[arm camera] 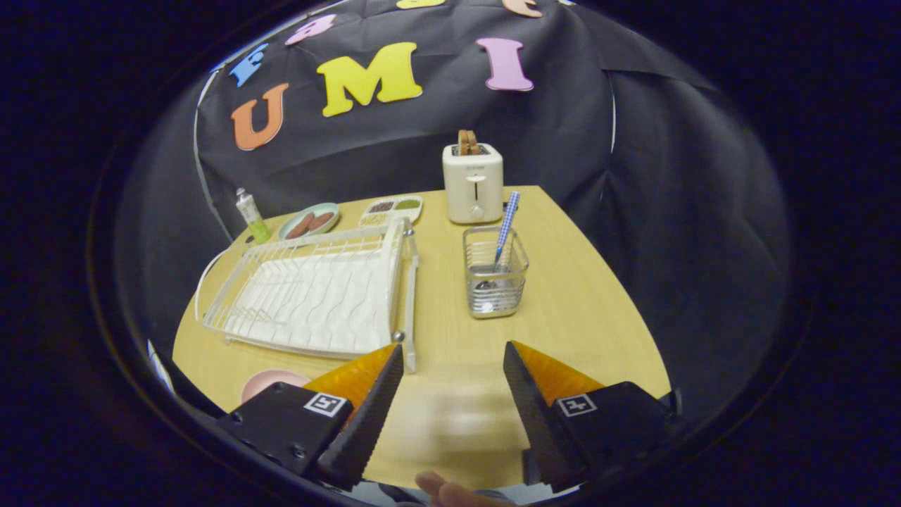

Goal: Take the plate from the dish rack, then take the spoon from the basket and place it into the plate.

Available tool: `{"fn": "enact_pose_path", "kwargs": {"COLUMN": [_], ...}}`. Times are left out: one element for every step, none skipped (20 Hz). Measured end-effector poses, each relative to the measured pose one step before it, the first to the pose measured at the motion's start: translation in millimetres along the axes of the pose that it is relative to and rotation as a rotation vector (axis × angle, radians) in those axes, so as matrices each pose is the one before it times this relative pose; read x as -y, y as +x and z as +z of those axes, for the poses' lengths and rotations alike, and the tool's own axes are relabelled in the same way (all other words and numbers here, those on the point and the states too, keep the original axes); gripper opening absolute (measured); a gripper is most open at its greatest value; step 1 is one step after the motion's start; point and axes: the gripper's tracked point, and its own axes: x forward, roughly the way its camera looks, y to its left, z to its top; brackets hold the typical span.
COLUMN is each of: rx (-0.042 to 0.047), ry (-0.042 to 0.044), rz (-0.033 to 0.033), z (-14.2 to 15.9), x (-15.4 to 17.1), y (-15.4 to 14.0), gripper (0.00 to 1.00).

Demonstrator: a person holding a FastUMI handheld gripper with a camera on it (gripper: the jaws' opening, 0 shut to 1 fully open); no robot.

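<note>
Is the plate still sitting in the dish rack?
No. The dish rack holds no dishes, and the pink plate lies on the table beside the open gripper.

Dim booth, evenly lit tabletop (450,310), fisheye bending, blurred near edge.
</note>
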Motion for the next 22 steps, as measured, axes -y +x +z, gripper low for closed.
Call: {"fn": "enact_pose_path", "kwargs": {"rx": [0.01577,0.01137,0.01121,0.00712,0.01153,0.01018,0.00888,0.00594,0.00618,0.00722,0.00647,0.01477,0.00697,0.00657,0.0114,0.01207,0.00369,-0.00415,-0.00089,-0.00436,-0.01585,-0.0021], "ry": [0.00045,0.00007,0.00044,-0.00537,-0.0066,-0.00762,-0.00533,-0.00351,0.00307,0.00523,0.00672,0.007,0.00347,-0.0039,-0.00259,0.002,-0.00057,-0.00226,-0.00331,-0.00137,-0.00105,0.00497], "rz": [-0.00674,0.00054,0.00378,0.00194,0.0033,0.01386,0.01485,0.0155,0.01271,0.01948,-0.00226,0.01219,0.01019,-0.00595,0.00006,-0.01121,0.00417,0.00364,-0.01569,-0.00127,-0.00575,0.0195], "z": [10.72,9.03,9.76,9.43,10.13,9.58,9.34,8.43,7.85,7.8,6.15,7.31,6.26,3.56,5.32,3.79,0.97,-1.05,-0.84,-2.26,-3.57,-0.8], "x": [8.76,7.29,5.49,6.41,4.95,2.09,1.04,1.15,1.03,-0.9,2.42,1.6,-1.03,2.18,1.35,2.79,0.11,-1.4,3.55,0.02,0.39,-4.54], "y": [5.48,6.65,7.4,9.76,9.29,9.19,9.89,10.88,11.4,10.19,10.23,9.57,9.81,7.06,8.5,9.36,8.11,8.36,7.87,7.03,5.14,2.14], "gripper": [0.93,0.93,0.93,0.93,0.93,0.93,0.93,0.93,0.93,0.93,0.93,0.92,0.91,0.9,0.9,0.9,0.88,0.87,0.84,0.8,0.75,0.7]}}
